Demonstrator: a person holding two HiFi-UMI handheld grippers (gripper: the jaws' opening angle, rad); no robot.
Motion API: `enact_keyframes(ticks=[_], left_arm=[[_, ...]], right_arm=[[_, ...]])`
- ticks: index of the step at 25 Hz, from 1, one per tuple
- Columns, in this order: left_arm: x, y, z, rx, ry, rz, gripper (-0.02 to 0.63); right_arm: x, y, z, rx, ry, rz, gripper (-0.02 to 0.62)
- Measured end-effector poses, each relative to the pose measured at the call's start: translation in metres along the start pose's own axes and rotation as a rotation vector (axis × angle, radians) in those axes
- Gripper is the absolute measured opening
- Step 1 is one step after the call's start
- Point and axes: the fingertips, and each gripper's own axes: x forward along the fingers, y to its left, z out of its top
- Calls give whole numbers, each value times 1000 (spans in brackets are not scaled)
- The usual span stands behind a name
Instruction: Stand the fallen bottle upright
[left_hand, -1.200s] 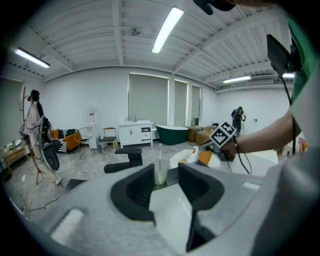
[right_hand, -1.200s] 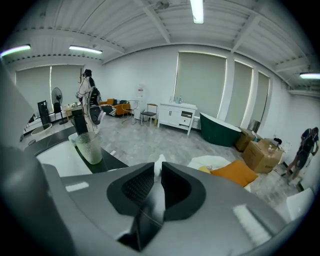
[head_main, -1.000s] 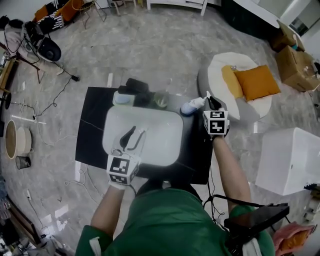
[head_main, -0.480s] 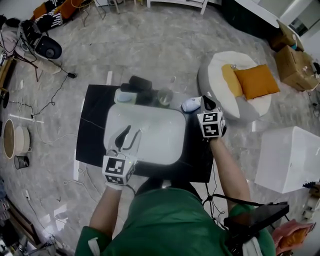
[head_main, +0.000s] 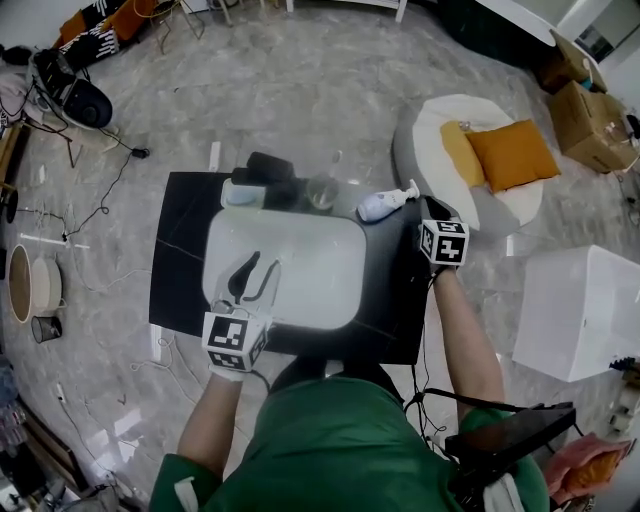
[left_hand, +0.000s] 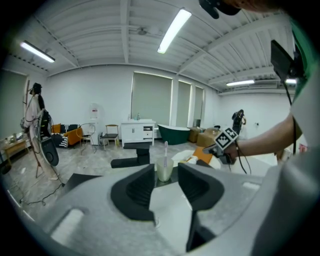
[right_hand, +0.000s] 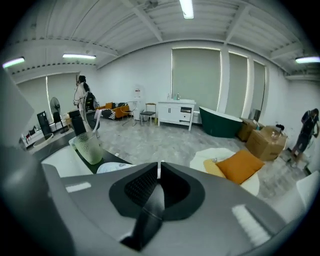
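The white pump bottle (head_main: 378, 207) lies on its side on the black table, behind the right corner of the basin, with its pump end toward my right gripper (head_main: 430, 206). In the right gripper view its pale body (right_hand: 112, 168) shows just left of the right gripper (right_hand: 159, 171), whose jaws stand together. A thin white sliver sits in the slit at the tips; I cannot tell whether it is the pump. My left gripper (head_main: 268, 264) hovers open over the white basin (head_main: 330, 290) with nothing between its fingers (left_hand: 142, 192).
A ribbed clear cup (head_main: 322, 193) with a toothbrush stands behind the basin; it also shows as cup (left_hand: 164, 169) and cup (right_hand: 89, 146). Dark blocks (head_main: 268, 170) and a pale box (head_main: 240, 195) line the back edge. A beanbag with an orange cushion (head_main: 505, 155) sits right.
My right gripper first shifted left over the bottle's pump end, then drew back to the right and a little nearer me. The bottle still lies on its side. The left gripper stayed put.
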Motion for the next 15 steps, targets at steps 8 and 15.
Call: enact_keyframes(ticks=[8, 15], left_arm=[[8, -2, -13, -12, 49, 31, 143], [15, 1, -21, -47, 73, 64, 143]], right_arm=[[43, -15, -16, 40, 58, 116, 84], [75, -25, -15, 97, 89, 204, 84]])
